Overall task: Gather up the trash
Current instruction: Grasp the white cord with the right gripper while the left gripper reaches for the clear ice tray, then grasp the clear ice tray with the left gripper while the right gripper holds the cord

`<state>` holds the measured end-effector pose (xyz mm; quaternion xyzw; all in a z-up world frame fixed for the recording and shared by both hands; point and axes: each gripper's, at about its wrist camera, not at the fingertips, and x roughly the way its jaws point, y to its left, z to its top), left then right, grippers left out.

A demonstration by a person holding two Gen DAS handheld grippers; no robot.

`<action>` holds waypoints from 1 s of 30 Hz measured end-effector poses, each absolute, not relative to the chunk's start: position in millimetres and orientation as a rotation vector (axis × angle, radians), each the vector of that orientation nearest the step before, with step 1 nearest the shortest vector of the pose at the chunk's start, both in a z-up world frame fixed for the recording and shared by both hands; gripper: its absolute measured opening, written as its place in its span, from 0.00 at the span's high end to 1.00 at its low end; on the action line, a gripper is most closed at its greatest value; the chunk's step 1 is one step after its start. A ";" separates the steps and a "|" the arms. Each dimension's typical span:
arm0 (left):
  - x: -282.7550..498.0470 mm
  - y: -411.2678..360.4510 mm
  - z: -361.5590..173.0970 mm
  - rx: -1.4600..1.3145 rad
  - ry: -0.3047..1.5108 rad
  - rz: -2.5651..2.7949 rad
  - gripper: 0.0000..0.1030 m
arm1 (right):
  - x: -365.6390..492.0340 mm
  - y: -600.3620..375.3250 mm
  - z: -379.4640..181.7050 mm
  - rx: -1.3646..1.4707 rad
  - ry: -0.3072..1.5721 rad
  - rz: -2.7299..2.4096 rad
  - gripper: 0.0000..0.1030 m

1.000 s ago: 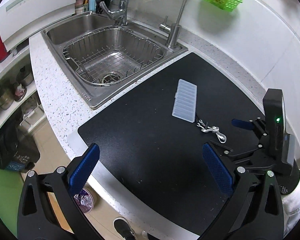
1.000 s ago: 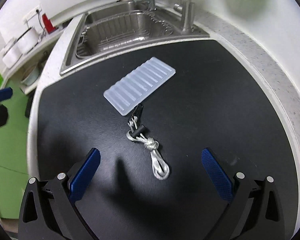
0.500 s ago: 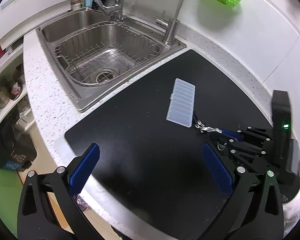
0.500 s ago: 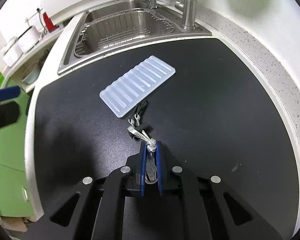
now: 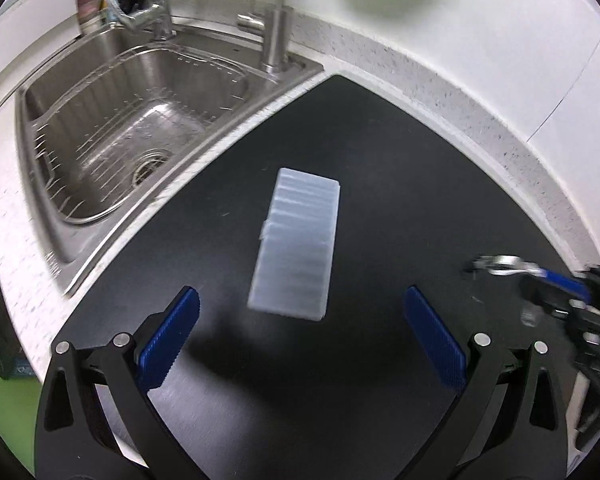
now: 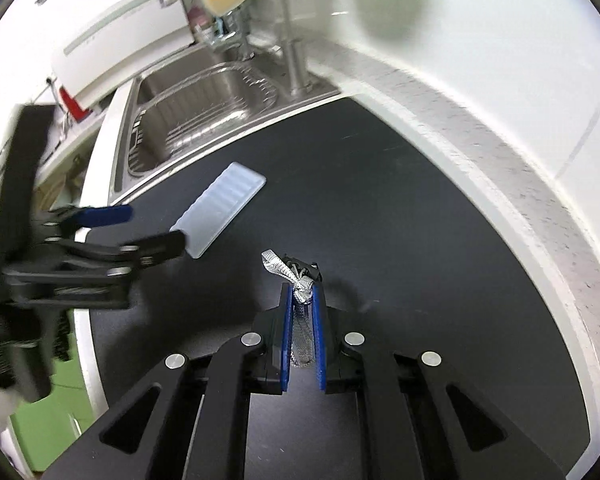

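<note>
A clear ribbed plastic tray [image 5: 298, 245] lies flat on the black mat [image 5: 380, 152]; it also shows in the right wrist view [image 6: 220, 208]. My left gripper [image 5: 300, 332] is open, its blue pads either side of the tray's near end, just short of it. My right gripper [image 6: 303, 304] is shut on a silver-grey knotted cord [image 6: 300, 288] with a black clip and holds it above the mat. It shows at the right edge of the left wrist view [image 5: 548, 280].
A steel sink [image 5: 132, 128] with a wire rack and two taps lies beyond the mat's left edge. A speckled white counter rim [image 5: 460, 92] and white wall bound the mat at the back and right. The counter's front edge drops off at the left.
My right gripper has lifted the cord off the mat and carried it right, away from the tray. My left gripper has moved forward, up to the tray's near end.
</note>
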<state>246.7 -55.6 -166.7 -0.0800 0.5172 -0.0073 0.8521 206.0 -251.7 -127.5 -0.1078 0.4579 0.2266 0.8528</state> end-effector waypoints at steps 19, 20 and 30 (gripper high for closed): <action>279.7 -75.9 -195.3 -0.033 1.119 0.022 0.52 | 199.9 -284.9 -107.2 -0.162 0.923 0.439 0.91; 278.0 -75.8 -195.1 -0.035 1.120 0.019 0.52 | 198.6 -283.4 -106.5 -0.166 0.920 0.439 0.91; 230.6 -65.6 -155.6 -0.047 1.058 -0.001 0.53 | 177.4 -259.0 -92.1 -0.228 0.860 0.453 0.91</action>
